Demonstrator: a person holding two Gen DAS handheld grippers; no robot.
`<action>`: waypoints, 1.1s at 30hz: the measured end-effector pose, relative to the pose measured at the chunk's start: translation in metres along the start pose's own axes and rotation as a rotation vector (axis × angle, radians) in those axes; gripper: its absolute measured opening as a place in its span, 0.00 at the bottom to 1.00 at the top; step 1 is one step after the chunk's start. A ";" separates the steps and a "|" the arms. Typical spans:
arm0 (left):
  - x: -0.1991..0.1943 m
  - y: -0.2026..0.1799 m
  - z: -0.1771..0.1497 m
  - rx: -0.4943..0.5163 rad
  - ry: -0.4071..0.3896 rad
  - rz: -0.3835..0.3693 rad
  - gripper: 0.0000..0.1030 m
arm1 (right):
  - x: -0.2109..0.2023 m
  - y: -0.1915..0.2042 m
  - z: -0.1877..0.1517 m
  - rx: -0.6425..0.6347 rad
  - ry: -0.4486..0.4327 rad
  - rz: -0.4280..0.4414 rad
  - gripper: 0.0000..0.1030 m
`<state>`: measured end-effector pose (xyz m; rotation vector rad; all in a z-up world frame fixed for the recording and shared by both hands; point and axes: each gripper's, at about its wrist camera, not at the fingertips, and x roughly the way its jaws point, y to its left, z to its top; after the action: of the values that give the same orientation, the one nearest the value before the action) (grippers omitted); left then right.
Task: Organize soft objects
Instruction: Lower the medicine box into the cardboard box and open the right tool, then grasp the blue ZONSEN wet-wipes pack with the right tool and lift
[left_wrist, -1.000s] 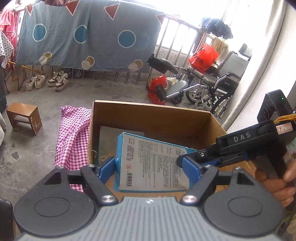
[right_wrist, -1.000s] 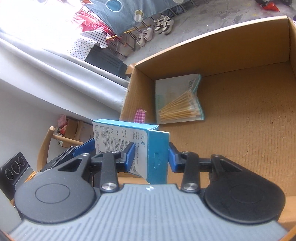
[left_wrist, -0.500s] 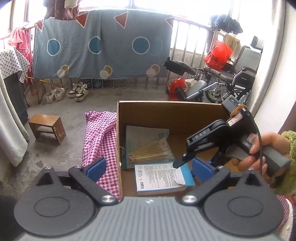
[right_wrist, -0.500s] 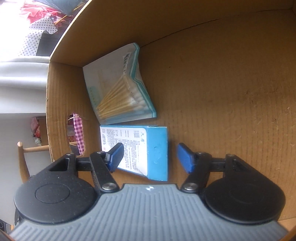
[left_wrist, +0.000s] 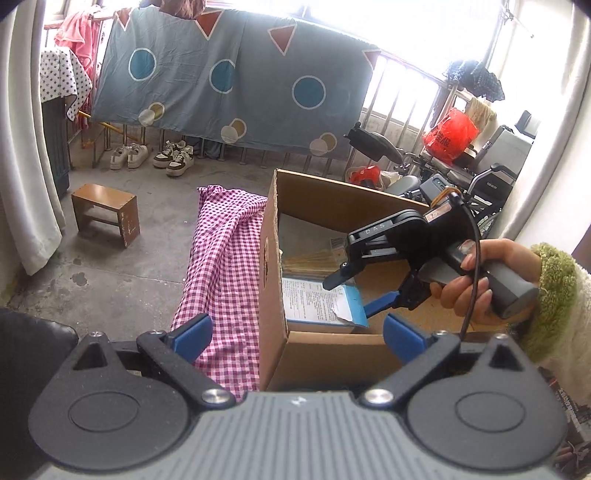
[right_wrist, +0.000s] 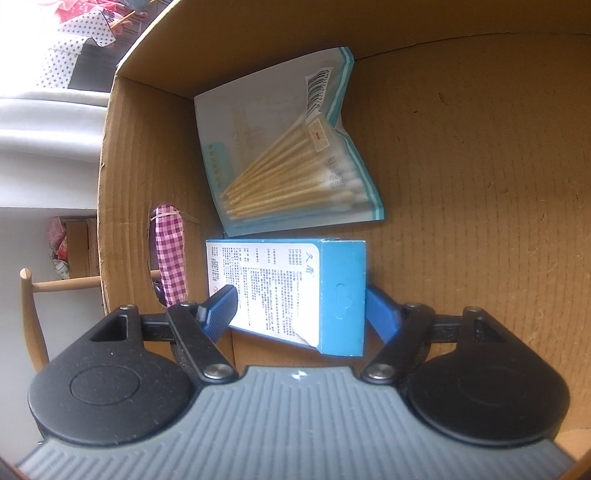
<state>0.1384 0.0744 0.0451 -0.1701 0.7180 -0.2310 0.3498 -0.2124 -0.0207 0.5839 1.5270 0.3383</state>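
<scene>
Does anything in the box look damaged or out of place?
Mostly tidy. The blue box has a torn white label corner peeling at its near end, and the cotton swab bag lies slightly askew beside it. Both rest flat on the cardboard box floor.

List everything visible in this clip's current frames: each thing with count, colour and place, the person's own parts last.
cardboard box: 1, brown, on the floor, open top
blue carton: 1, blue and white, lying on the box floor by the left wall
swab packet: 1, pale blue with tan sticks, box floor, beyond the carton
checked cloth: 1, pink and white, draped beside the box
stool: 1, brown, on the floor
shoes: 2 pairs, white and dark, under the sheet
hanging sheet: 1, blue with circles, on the railing
red bag: 1, by the wheelchair
wheelchair: 1, black, far right
left gripper: jaws open, above the box edge
right gripper: jaws open, astride the carton
right hand: holding the right gripper
</scene>
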 end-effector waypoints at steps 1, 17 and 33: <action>-0.002 0.002 -0.003 -0.009 0.003 -0.003 0.97 | -0.007 -0.003 -0.003 0.002 -0.013 -0.012 0.73; 0.001 -0.007 -0.061 -0.011 0.197 -0.191 0.92 | -0.117 -0.002 -0.161 -0.217 -0.061 0.158 0.86; 0.039 -0.029 -0.086 0.041 0.285 -0.184 0.56 | -0.028 0.020 -0.162 -0.314 0.062 -0.112 0.98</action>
<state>0.1053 0.0301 -0.0363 -0.1659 0.9814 -0.4517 0.1913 -0.1883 0.0224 0.2422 1.5204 0.5025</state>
